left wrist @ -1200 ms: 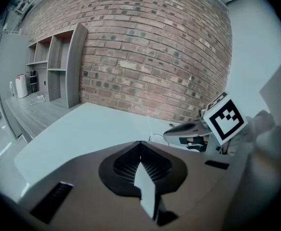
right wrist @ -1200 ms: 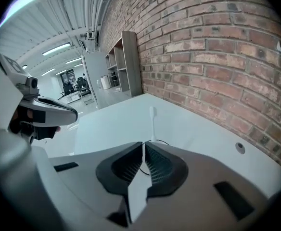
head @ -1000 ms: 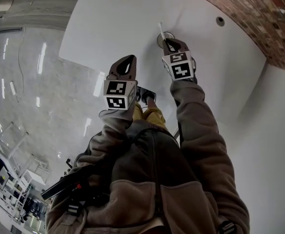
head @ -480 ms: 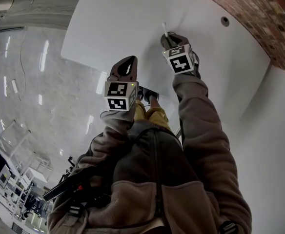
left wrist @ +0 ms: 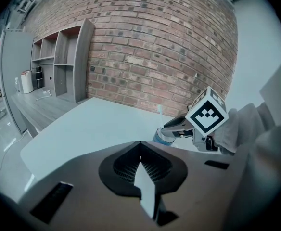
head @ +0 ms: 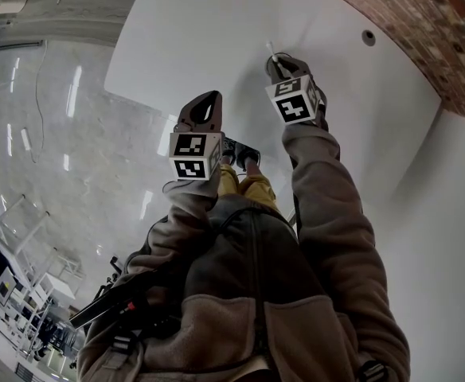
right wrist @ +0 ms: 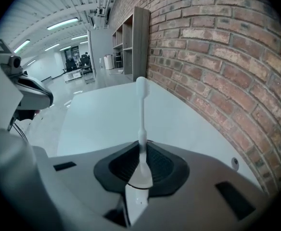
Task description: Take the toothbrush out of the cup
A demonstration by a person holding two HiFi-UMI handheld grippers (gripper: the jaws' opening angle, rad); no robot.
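Observation:
A white toothbrush (right wrist: 141, 124) runs straight up between the jaws of my right gripper (right wrist: 140, 172), which is shut on its handle. In the left gripper view the toothbrush (left wrist: 159, 111) stands in a pale blue cup (left wrist: 164, 137) on the white table (left wrist: 92, 129), with the right gripper (left wrist: 178, 126) over the cup's rim. In the head view only the brush tip (head: 271, 49) shows past the right gripper (head: 279, 64), which hides the cup. My left gripper (head: 204, 111) is held back near the table's front edge, shut on nothing.
A brick wall (left wrist: 145, 47) runs behind the table. A round cable hole (head: 368, 37) lies in the tabletop to the right of the cup. Grey open shelving (left wrist: 63, 61) stands far left. The table's front edge (head: 161, 110) lies just ahead of the left gripper.
The right gripper has moved forward over the cup, which showed beside it a second ago and is now covered. The left gripper has stayed put.

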